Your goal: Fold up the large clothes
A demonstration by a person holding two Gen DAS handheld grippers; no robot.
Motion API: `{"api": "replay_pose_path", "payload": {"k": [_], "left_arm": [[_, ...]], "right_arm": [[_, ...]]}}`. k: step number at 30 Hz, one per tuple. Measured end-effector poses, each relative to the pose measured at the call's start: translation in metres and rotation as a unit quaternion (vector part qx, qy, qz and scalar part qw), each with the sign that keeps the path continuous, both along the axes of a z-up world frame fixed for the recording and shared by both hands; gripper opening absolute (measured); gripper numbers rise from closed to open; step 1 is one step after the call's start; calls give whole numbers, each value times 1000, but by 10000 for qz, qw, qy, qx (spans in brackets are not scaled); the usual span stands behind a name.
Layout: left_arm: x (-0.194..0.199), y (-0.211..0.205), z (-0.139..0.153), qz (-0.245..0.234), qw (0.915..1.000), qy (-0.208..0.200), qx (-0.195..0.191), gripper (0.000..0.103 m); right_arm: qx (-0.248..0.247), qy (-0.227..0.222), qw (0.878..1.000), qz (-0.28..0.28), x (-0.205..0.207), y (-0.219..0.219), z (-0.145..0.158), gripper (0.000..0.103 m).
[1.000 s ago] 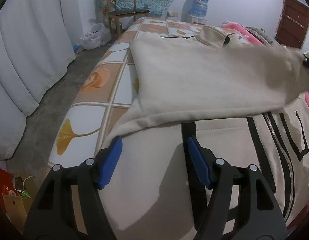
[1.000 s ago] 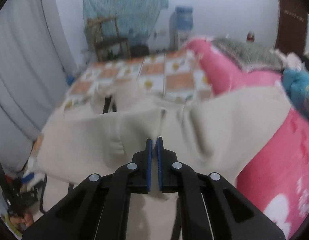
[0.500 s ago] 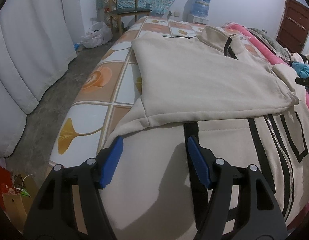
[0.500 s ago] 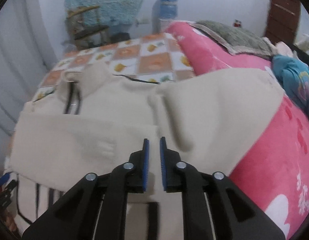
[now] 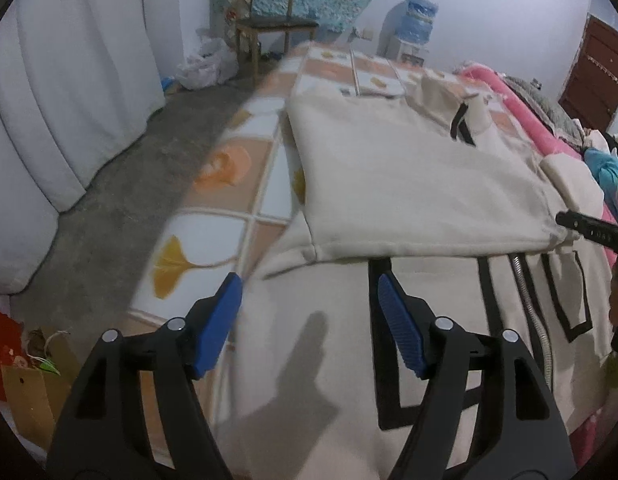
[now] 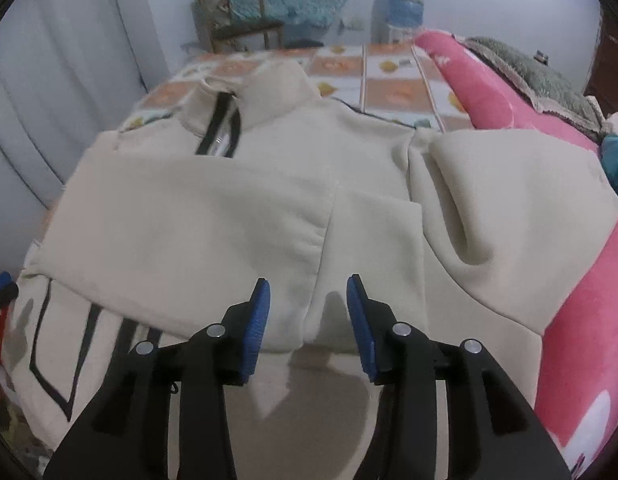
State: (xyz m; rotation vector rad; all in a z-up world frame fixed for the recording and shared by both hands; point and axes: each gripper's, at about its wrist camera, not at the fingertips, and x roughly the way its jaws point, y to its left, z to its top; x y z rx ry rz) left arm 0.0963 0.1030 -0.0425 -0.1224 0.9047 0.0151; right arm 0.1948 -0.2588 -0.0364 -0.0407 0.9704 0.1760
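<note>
The cream jacket (image 6: 237,216) lies spread on the bed ahead of both pairs of jaws, one sleeve (image 5: 409,184) folded flat across its chest, the cuff end resting just beyond the right gripper (image 6: 308,308). That gripper's jaws have just been opening and stand partly apart, gripping nothing. The left gripper (image 5: 309,304) hangs above the jacket's hem, jaws wide and empty, the patterned bedsheet (image 5: 213,216) to their left.

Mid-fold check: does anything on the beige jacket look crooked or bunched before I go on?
Yes. On the beige zip-up jacket, the unfolded sleeve bunches into a deep crease at the shoulder and drapes onto the pink blanket. The folded sleeve lies fairly flat across the chest.
</note>
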Motion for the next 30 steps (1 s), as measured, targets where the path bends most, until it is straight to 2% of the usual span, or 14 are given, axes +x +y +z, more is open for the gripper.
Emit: {"api": "replay_pose_path", "payload": {"k": [1,4,7,9,11,12,18,21,27,30], "left_arm": [[-2,-1,8,10,10000,-47,4,72],[1,-8,23,-19,10000,-75,0,76],[14,-26,36,-106,9999,-85,50,83],[25,-41,42,-161,9998,-93,116,84],[38,-55,45,-271,9995,-103,118,85],[48,-66,45,-325,9994,-106,111,85],[97,-115,23,-558,9983,-42,181,87],[120,-134,1,-604,9978,152,226,87],[139,-147,-39,-562,9967,475,353,87],[134,-151,-44,-585,9963,291,565,89]], "right_arm": [[-2,2,10000,10,-2,-1,-3,46],[-195,279,9994,-37,1,-5,-25,48],[-40,214,9997,-75,-3,-9,-15,50],[338,124,9993,-101,-9,-17,-1,52],[769,37,9969,-171,-17,-30,14,65],[930,-43,9952,-291,-22,-41,23,67],[1299,-290,9866,-946,-46,-115,54,70],[1193,-297,9819,-1440,-51,-157,59,70],[1506,-289,9622,-2249,-40,-248,52,70],[1746,-262,9512,-2529,-25,-287,44,70]]}}
